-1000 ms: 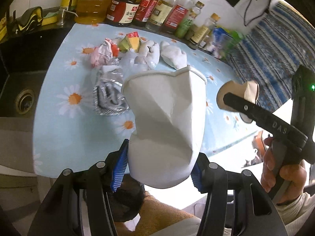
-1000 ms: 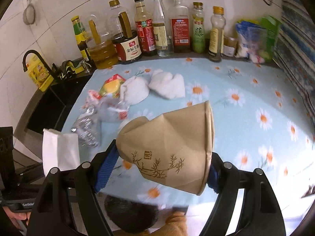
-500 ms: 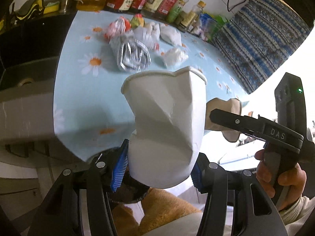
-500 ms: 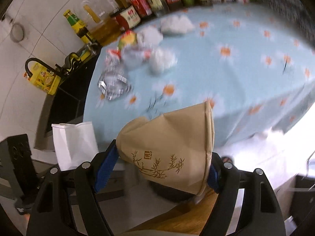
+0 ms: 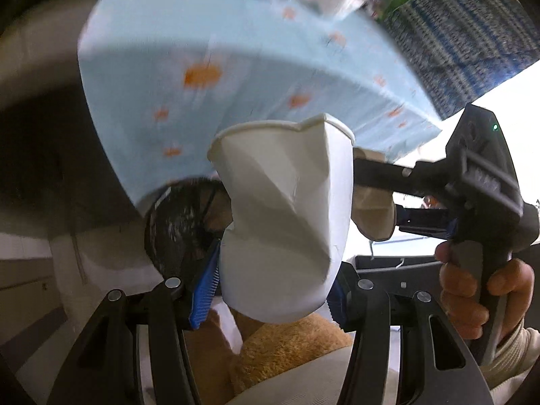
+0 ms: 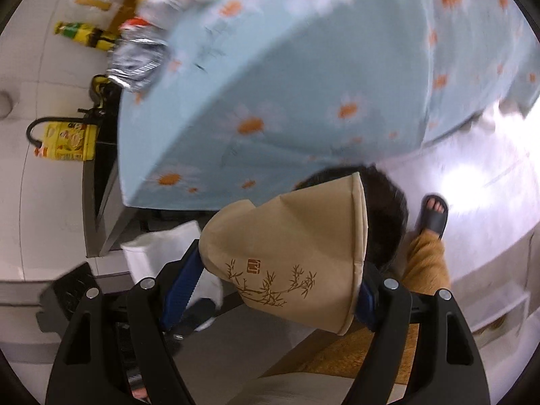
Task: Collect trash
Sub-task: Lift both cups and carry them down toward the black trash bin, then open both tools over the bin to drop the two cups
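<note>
Plain white crushed paper cup [image 5: 283,222], unprinted, between blue ribbed pads [image 5: 204,295] on black fingers of left gripper [image 5: 270,287]. Tan paper cup [image 6: 290,256] with brown bamboo sprig and small square seal mark, between matching blue pads [image 6: 179,293] of black right gripper [image 6: 273,290]. Pale blue tablecloth [image 5: 236,50] at 12 o'clock, scattered white daisies with orange centres. Blue-and-white striped woven fabric [image 5: 465,44] at 2 o'clock in left view. Glossy black bin bag [image 5: 182,222] at 9 o'clock of white cup. Yellow packet [image 6: 67,141] at 9 o'clock in right view. Mustard-brown fleece trouser [image 6: 425,263]; black slide sandal [image 6: 433,216].
</note>
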The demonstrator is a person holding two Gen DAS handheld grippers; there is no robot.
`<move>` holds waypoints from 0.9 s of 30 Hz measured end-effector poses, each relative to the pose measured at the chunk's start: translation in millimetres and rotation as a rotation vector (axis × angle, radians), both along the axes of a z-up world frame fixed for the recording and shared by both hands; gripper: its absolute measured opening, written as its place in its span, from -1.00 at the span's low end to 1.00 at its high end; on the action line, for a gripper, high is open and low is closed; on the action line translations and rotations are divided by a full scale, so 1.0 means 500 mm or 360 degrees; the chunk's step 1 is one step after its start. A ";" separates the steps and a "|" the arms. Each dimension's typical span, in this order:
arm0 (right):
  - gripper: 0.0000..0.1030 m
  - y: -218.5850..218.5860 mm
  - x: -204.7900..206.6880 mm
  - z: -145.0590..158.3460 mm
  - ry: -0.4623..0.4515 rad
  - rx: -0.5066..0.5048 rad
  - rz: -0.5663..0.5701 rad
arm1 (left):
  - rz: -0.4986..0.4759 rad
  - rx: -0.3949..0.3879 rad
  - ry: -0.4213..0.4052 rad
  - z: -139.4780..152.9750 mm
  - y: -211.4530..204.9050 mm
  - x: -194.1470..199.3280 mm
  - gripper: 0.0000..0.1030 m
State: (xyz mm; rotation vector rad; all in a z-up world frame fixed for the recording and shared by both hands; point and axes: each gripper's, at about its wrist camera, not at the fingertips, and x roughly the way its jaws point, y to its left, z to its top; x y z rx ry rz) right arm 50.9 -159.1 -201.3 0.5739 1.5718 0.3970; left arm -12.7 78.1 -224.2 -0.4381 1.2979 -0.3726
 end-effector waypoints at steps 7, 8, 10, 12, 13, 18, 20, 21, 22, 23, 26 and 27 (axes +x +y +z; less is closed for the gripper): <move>0.51 -0.003 -0.004 -0.131 0.0110 0.0049 -0.0024 | -0.0016 0.0014 0.0151 -0.100 -0.017 0.006 0.03; 0.51 0.005 -0.001 -0.148 0.0129 0.0073 -0.0028 | -0.0018 0.0025 0.0166 -0.116 -0.019 0.009 0.03; 0.51 0.001 -0.004 -0.197 0.0199 0.0094 -0.0038 | -0.0027 0.0063 0.0197 -0.156 -0.028 0.018 0.03; 0.51 0.005 -0.005 -0.239 0.0231 0.0114 -0.0038 | -0.0021 0.0106 0.0249 -0.201 -0.026 0.023 0.03; 0.51 0.006 -0.003 -0.259 0.0255 0.0112 -0.0035 | -0.0007 0.0110 0.0281 -0.218 -0.026 0.023 0.03; 0.51 0.009 0.001 -0.361 0.0344 0.0177 -0.0073 | 0.0014 0.0134 0.0341 -0.290 -0.023 0.030 0.03; 0.51 0.011 0.000 -0.399 0.0401 0.0176 -0.0098 | 0.0027 0.0151 0.0382 -0.323 -0.025 0.034 0.03; 0.51 0.015 0.000 -0.409 0.0414 0.0189 -0.0109 | 0.0034 0.0150 0.0391 -0.334 -0.027 0.036 0.03; 0.51 0.014 0.001 -0.420 0.0424 0.0192 -0.0119 | 0.0045 0.0148 0.0405 -0.348 -0.027 0.038 0.03; 0.51 0.013 0.001 -0.430 0.0440 0.0193 -0.0134 | 0.0052 0.0152 0.0420 -0.358 -0.032 0.041 0.03; 0.71 -0.005 -0.002 -0.445 0.0488 0.0243 -0.0205 | 0.0081 0.0147 0.0463 -0.383 -0.037 0.048 0.03; 0.89 -0.014 -0.003 -0.450 0.0514 0.0257 -0.0236 | 0.0093 0.0150 0.0486 -0.389 -0.036 0.050 0.05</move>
